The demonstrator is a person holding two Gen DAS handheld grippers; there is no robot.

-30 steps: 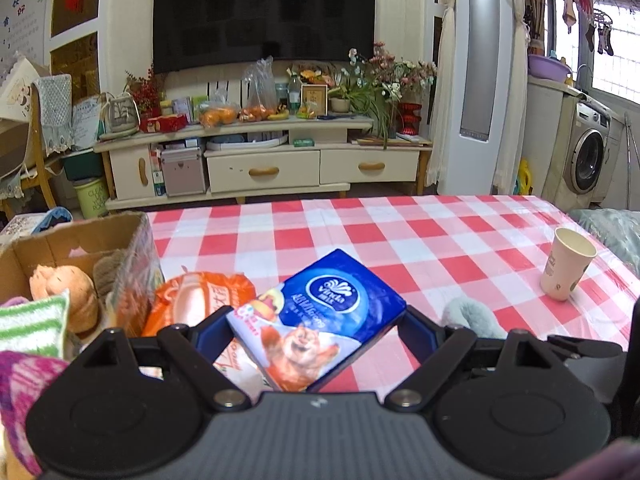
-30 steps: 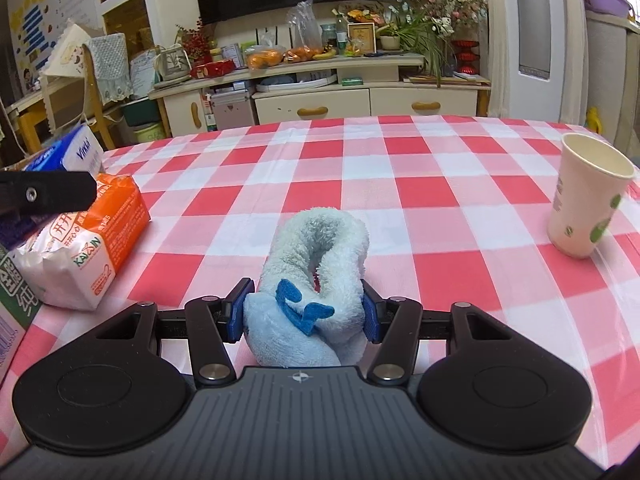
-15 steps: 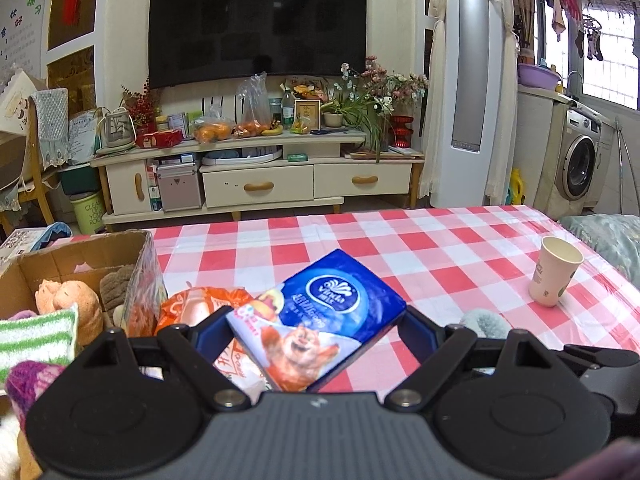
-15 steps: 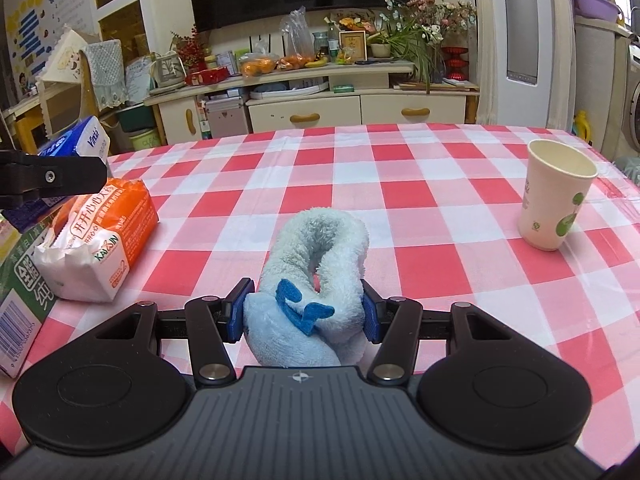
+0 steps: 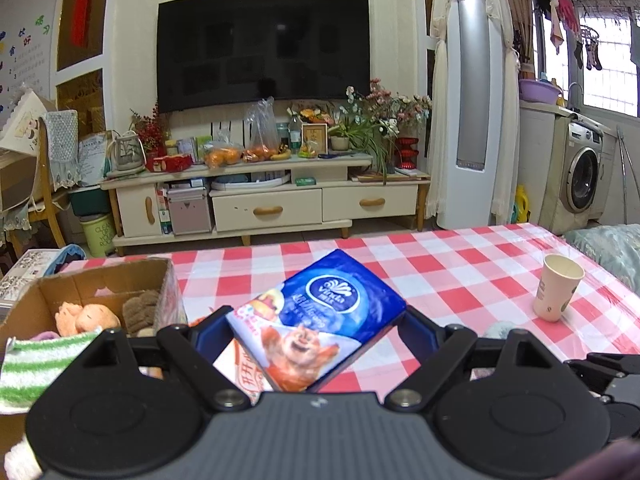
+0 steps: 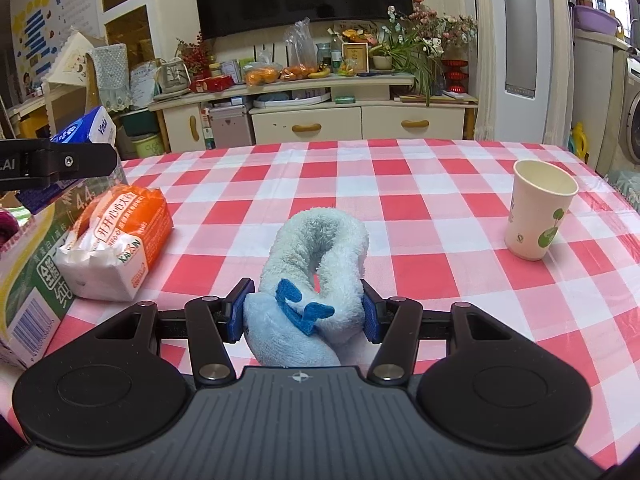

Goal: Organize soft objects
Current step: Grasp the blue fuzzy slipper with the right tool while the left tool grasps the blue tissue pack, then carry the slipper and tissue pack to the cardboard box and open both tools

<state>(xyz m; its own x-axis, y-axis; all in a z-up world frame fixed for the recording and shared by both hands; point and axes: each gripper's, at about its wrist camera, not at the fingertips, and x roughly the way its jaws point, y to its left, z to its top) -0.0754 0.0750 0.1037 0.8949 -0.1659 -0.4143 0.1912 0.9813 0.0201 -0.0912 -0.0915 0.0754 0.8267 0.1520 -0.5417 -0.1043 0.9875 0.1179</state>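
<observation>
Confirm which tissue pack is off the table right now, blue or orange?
The blue tissue pack, clamped in the left tool. The orange tissue pack lies on the checked tablecloth, ungripped.

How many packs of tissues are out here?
2: the blue tissue pack is gripped in the left gripper; the orange tissue pack lies on the checked table. Others may be hidden.

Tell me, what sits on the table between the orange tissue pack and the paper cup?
The right wrist view shows only the fluffy blue plush toy, gripped in the right tongs, between orange tissue pack and paper cup.
</observation>
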